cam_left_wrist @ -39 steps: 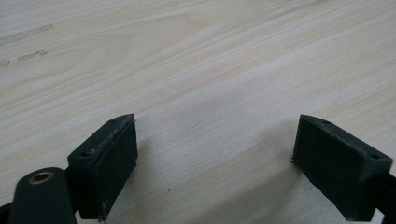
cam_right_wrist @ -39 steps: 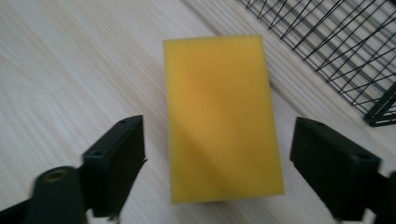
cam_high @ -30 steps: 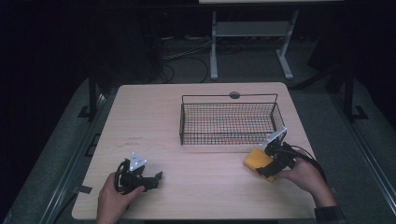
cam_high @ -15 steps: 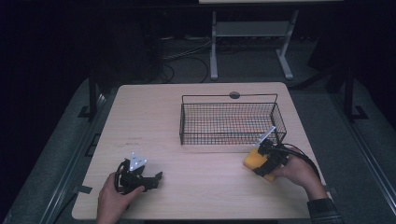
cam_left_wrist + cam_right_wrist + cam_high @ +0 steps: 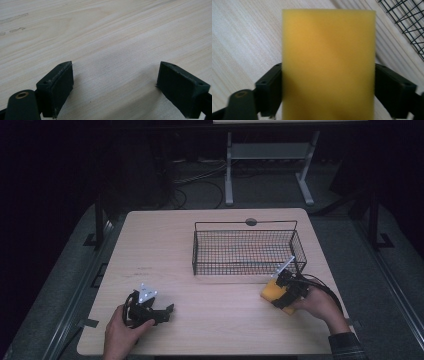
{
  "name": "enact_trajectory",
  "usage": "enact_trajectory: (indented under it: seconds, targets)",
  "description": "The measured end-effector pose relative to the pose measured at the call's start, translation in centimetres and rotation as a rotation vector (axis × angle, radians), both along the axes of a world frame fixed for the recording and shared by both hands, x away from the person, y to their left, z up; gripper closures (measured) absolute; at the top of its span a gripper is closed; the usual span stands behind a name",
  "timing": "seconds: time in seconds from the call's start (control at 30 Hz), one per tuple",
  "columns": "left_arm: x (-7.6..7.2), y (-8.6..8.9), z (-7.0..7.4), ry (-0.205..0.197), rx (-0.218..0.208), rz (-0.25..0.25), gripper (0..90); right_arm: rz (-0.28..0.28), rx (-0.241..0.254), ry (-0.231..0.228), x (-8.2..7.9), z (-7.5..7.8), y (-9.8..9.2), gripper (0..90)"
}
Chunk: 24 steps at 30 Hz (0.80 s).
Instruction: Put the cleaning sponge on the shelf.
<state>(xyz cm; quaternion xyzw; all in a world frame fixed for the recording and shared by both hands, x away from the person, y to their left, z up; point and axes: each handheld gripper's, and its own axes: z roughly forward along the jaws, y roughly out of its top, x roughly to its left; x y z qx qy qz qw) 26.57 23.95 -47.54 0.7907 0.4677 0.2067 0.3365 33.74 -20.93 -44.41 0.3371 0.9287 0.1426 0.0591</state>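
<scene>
A yellow sponge (image 5: 269,291) lies low over the table at the right, just in front of the wire basket's near right corner. My right gripper (image 5: 278,295) is shut on it. In the right gripper view the yellow sponge (image 5: 328,62) fills the middle, and both black jaws of the right gripper (image 5: 328,93) press against its sides. My left gripper (image 5: 166,312) rests near the table's front left. It stands open, and in its own view the left gripper (image 5: 115,82) has only bare wood between its jaws.
A black wire basket (image 5: 245,223) stands right of the middle of the light wooden table (image 5: 165,245), with nothing visible inside it. One corner of the basket (image 5: 409,20) shows in the right gripper view. Beyond the table lie dark floor, cables and a white stand.
My right gripper has shifted slightly left with the sponge, closer to the basket's near corner. The left gripper has stayed where it was.
</scene>
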Motion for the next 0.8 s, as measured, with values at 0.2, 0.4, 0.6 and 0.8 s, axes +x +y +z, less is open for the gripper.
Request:
enact_trajectory:
  seconds: [0.2,0.4,0.6,0.8]
  targets:
    - [0.0,0.0,0.0,0.0,0.0,0.0,12.8,-0.008,0.006,0.0,0.0,0.1,0.0,22.4]
    - [0.0,0.0,0.0,0.0,0.0,0.0,12.9,-0.017,0.016,0.0,0.0,0.4,-0.2,22.9]
    - [0.0,0.0,0.0,0.0,0.0,0.0,12.8,-0.028,0.03,-0.005,-0.1,0.8,-0.5,23.1]
    - [0.0,0.0,0.0,0.0,0.0,0.0,12.8,-0.034,0.036,-0.011,-0.3,1.4,-0.6,23.3]
